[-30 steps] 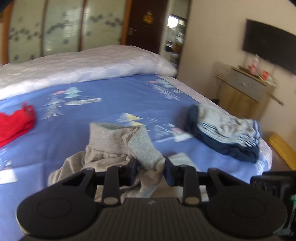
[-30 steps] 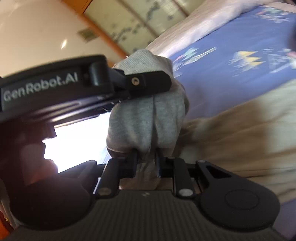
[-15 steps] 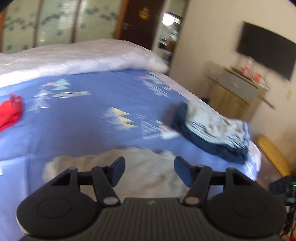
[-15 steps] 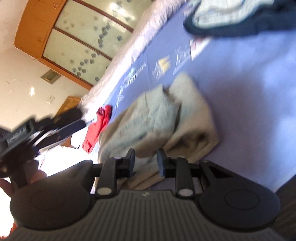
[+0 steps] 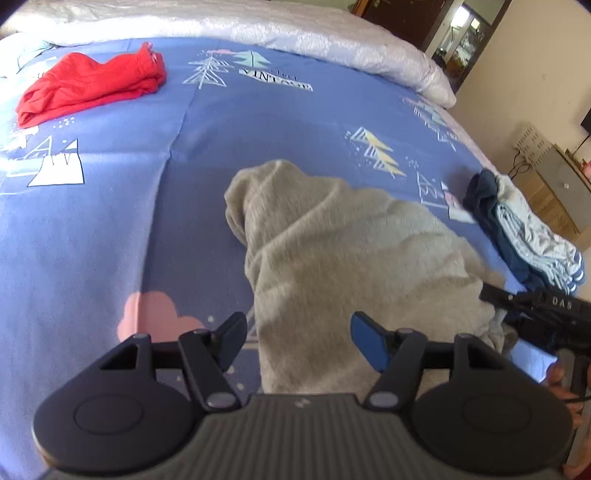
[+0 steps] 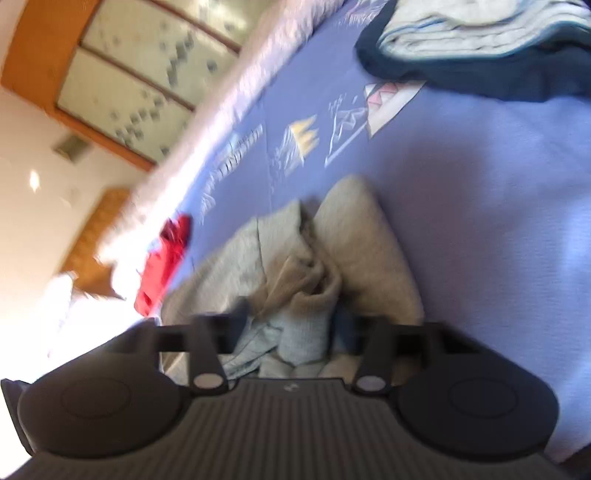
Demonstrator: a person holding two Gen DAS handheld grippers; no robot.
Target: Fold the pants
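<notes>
The grey pants (image 5: 343,254) lie bunched on the blue bedsheet (image 5: 110,206). My left gripper (image 5: 301,338) is open and empty, just above the near end of the pants. In the right wrist view the pants (image 6: 325,258) show folded and rumpled, with a ribbed cuff between the fingers. My right gripper (image 6: 291,325) is open over that cuff, not gripping it. The right gripper's body also shows at the right edge of the left wrist view (image 5: 546,317).
A red garment (image 5: 92,85) lies at the far left of the bed. A folded blue and white striped pile (image 5: 524,229) sits at the bed's right edge. A white quilt (image 5: 258,26) runs along the far side. A wooden cabinet (image 5: 554,184) stands beyond the bed.
Both grippers let go of the pants, which dropped onto the sheet. The left gripper opened and tipped down over them. The right gripper opened wider in the last half second.
</notes>
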